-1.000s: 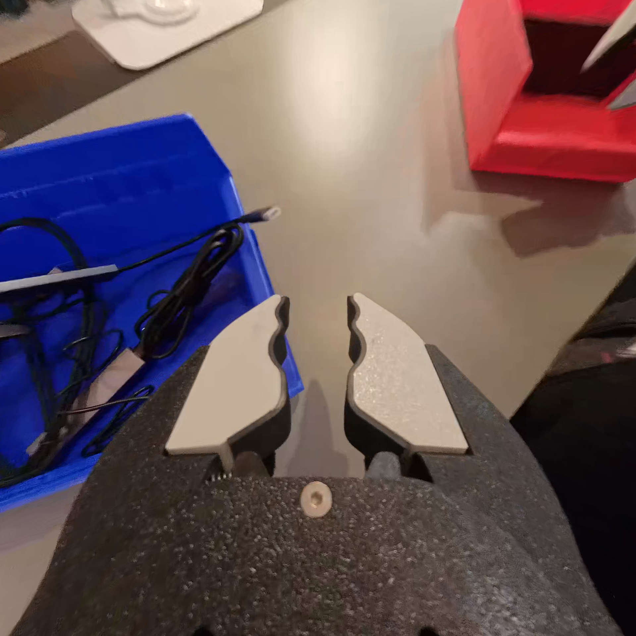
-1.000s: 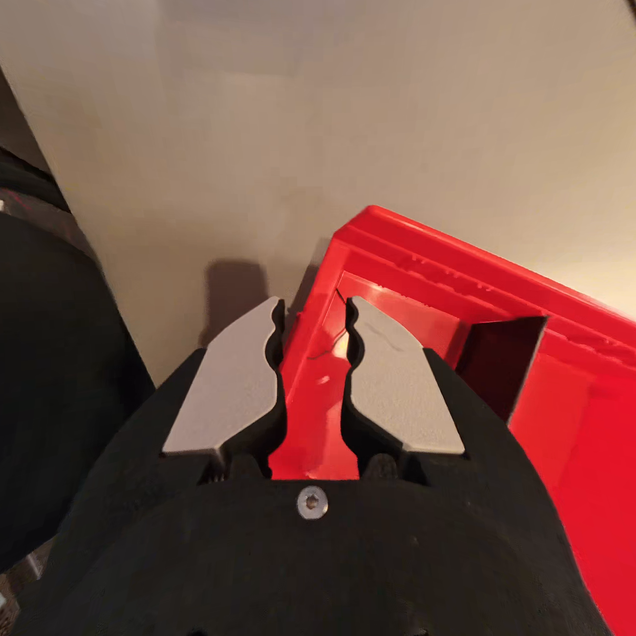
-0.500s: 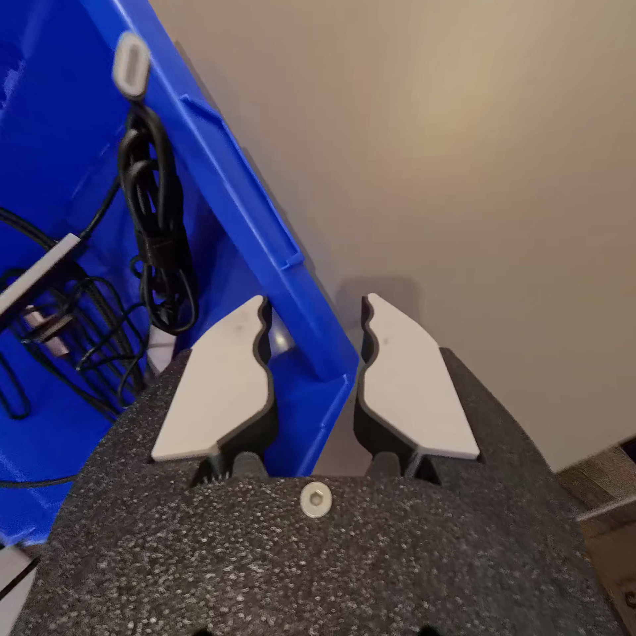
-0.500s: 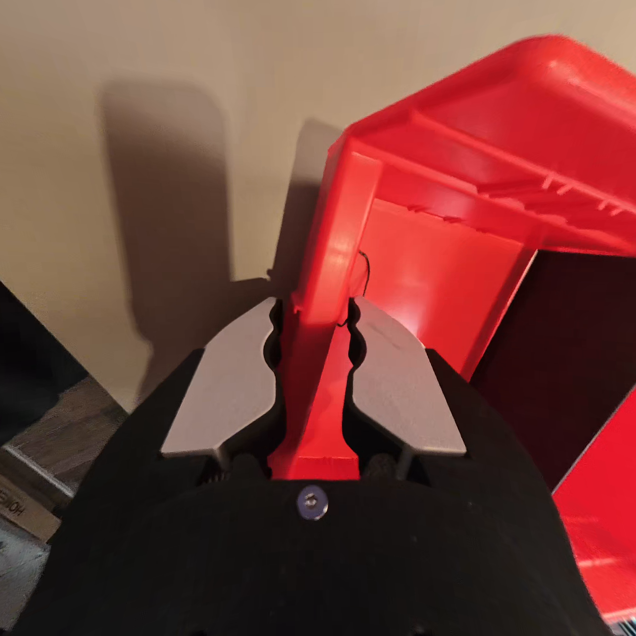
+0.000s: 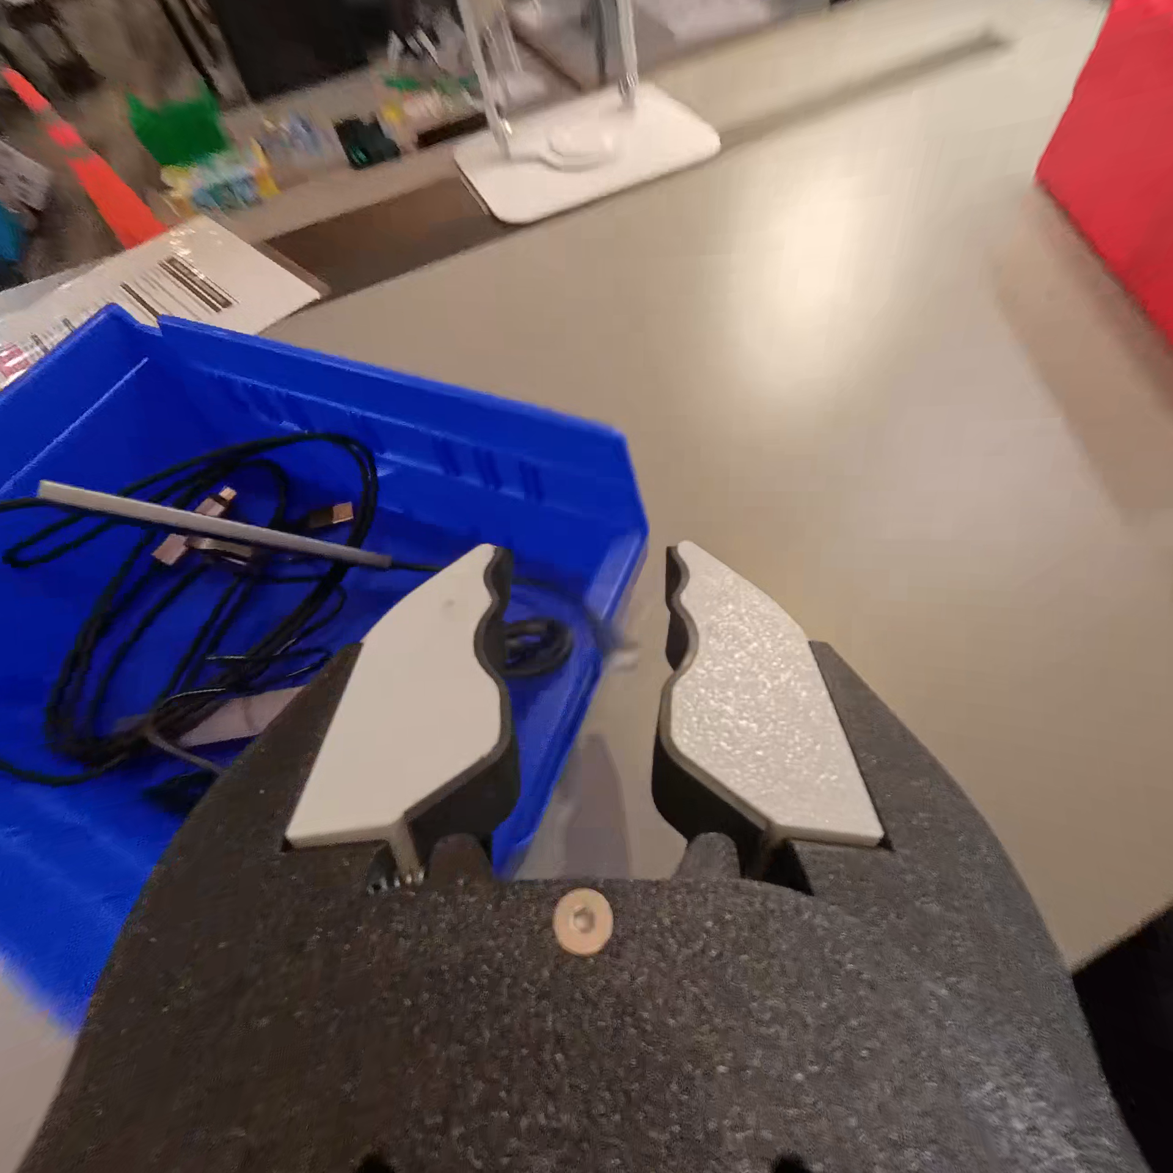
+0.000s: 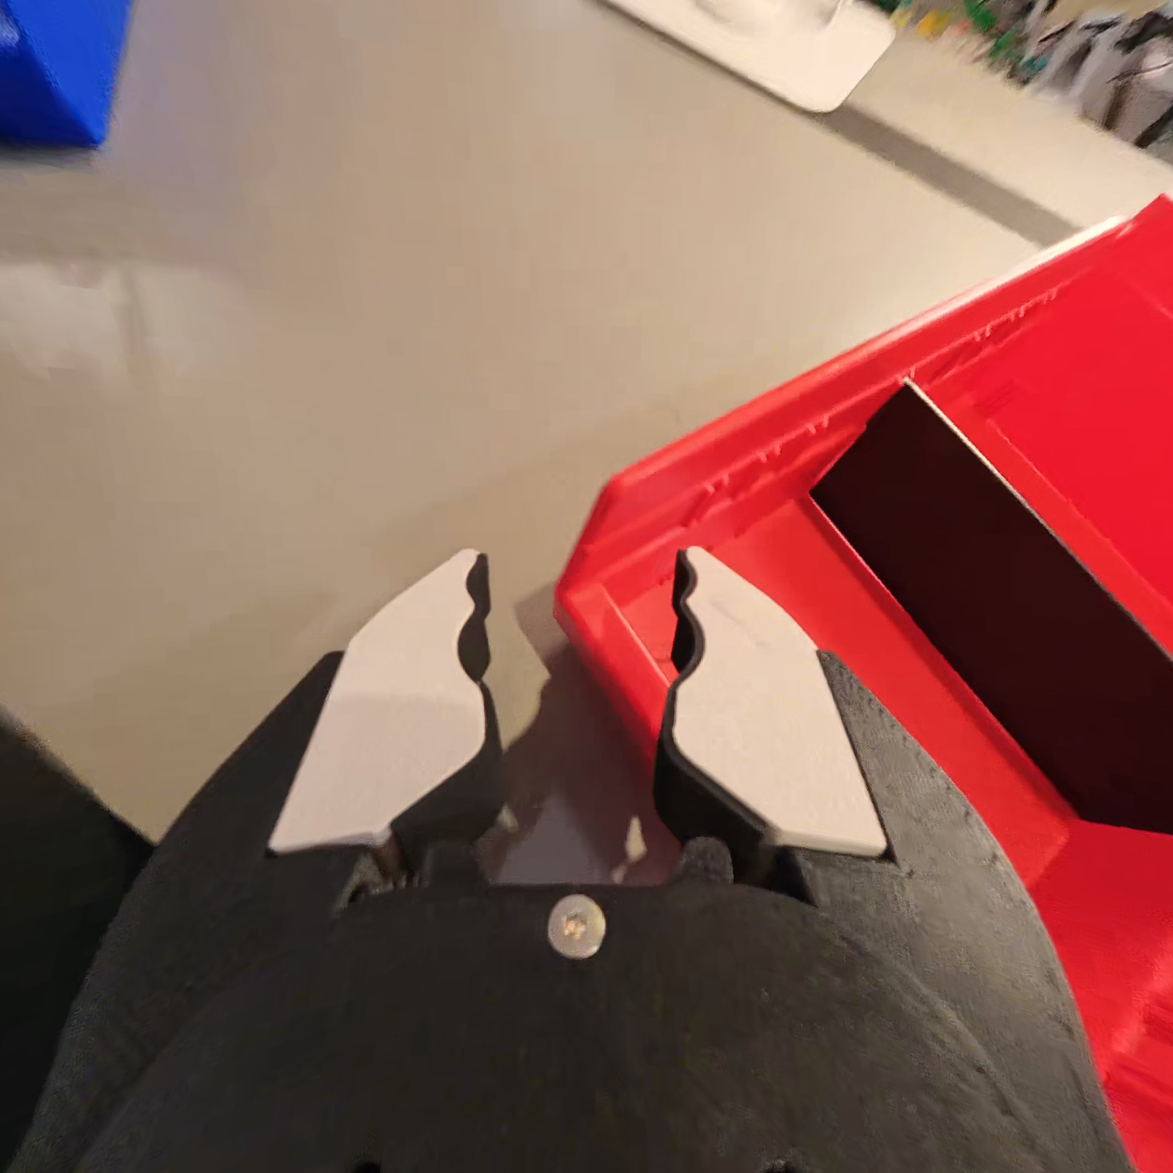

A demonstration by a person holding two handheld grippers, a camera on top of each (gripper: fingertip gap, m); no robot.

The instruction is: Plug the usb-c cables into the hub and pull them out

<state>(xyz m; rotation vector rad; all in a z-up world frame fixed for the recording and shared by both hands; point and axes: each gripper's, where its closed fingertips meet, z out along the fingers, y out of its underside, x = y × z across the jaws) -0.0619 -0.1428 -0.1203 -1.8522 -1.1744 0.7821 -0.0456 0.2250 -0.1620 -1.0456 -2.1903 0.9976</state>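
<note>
A: Two grippers, left (image 5: 581, 625) and right (image 6: 581, 619): both agape, empty. Cables (image 5: 190, 609) and hub (image 5: 209, 523)?
B: Tangled in blue bin (image 5: 508, 463); red bin (image 6: 793, 457) holds neither. Suggest left lifts the hub clear before any plugging.

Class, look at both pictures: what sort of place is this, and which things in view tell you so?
Probably a workshop or lab bench. A wide grey table carries a blue parts bin of black cables, a red bin and a white stand base, with cluttered, blurred shelves behind.
</note>
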